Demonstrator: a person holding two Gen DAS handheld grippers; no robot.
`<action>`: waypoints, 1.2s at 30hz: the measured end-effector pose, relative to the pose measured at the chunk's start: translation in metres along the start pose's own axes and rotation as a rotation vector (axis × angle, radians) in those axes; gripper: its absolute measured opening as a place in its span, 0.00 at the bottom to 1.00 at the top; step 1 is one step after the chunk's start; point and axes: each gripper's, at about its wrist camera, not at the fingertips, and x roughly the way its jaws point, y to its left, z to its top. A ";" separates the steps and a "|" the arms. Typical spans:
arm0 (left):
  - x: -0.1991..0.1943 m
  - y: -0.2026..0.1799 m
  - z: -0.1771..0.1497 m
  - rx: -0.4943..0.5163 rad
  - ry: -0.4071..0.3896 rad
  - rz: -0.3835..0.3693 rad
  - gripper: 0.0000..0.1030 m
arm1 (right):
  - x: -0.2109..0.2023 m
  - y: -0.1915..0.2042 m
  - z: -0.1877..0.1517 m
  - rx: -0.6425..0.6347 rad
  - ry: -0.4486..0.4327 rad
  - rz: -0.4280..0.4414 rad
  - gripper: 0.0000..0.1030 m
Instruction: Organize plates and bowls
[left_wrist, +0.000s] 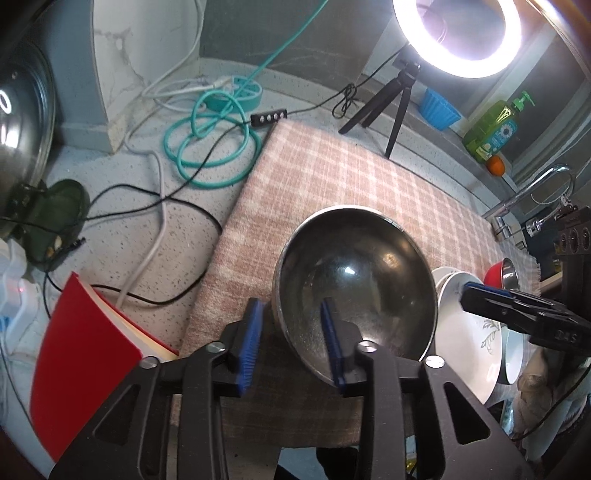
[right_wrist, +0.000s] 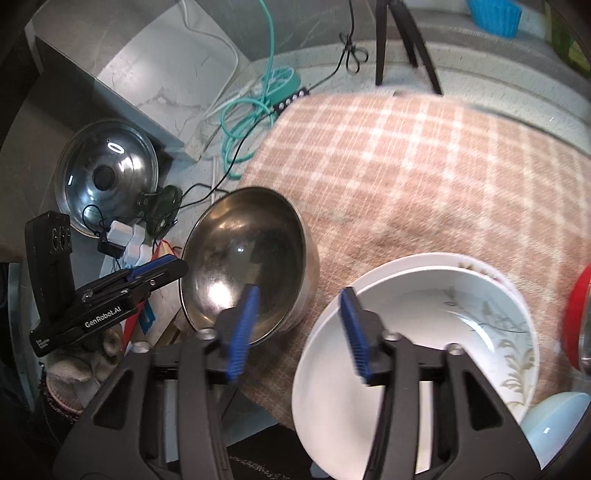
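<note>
A steel bowl (left_wrist: 354, 280) rests on the pink checked cloth (left_wrist: 351, 177). My left gripper (left_wrist: 291, 339) is open, its jaws straddling the bowl's near rim, one finger outside and one inside. The bowl also shows in the right wrist view (right_wrist: 247, 258). My right gripper (right_wrist: 299, 332) is open just over the near left rim of stacked white plates (right_wrist: 424, 354), one with a leaf pattern. A red bowl (right_wrist: 576, 317) sits at the right edge, and a pale blue bowl (right_wrist: 554, 428) lies at lower right.
A red book (left_wrist: 85, 354) lies left of the cloth. Teal and black cables (left_wrist: 207, 147) coil at the back left. A pot lid (right_wrist: 107, 177) leans on the wall. A ring light on a tripod (left_wrist: 388, 99), a blue cup (left_wrist: 439, 107), a soap bottle (left_wrist: 495, 129) and a tap (left_wrist: 532, 195) stand behind.
</note>
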 end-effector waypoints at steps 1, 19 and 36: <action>-0.003 -0.002 0.001 0.006 -0.010 0.009 0.57 | -0.007 0.001 -0.002 -0.009 -0.024 -0.008 0.77; -0.025 -0.095 0.005 0.185 -0.129 -0.044 0.76 | -0.125 -0.040 -0.050 -0.002 -0.262 -0.204 0.90; 0.007 -0.202 -0.004 0.316 -0.094 -0.177 0.76 | -0.221 -0.166 -0.093 0.213 -0.368 -0.389 0.90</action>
